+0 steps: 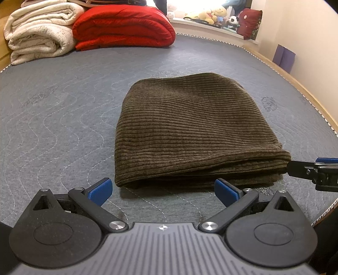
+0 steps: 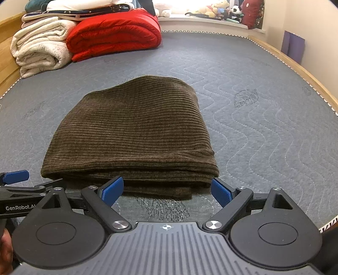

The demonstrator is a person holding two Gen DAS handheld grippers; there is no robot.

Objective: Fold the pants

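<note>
- I see the pants (image 1: 194, 131), brown corduroy, lying folded into a thick rectangular bundle on the grey quilted mattress (image 1: 63, 118), roughly in the middle of the bed.
- My left gripper (image 1: 162, 191) sits just near of the bundle's near-left corner, its blue-padded fingers (image 1: 100, 190) spread wide and holding nothing; bare mattress shows between them.
- My right gripper (image 2: 166, 190) is at the bundle's near edge towards its right corner, fingers (image 2: 220, 190) also spread wide, with the stacked fabric layers lying just beyond and between the tips. I cannot tell whether the pads touch the cloth.
- In the left wrist view the right gripper's side reaches the near-right corner of the pants, touching or just beside it.
- At the far left of the bed sit a folded cream blanket (image 1: 40, 36) and a folded red blanket (image 1: 124, 27), side by side, well apart from the pants.
- Stuffed toys (image 1: 211, 14) line the far windowsill.
</note>
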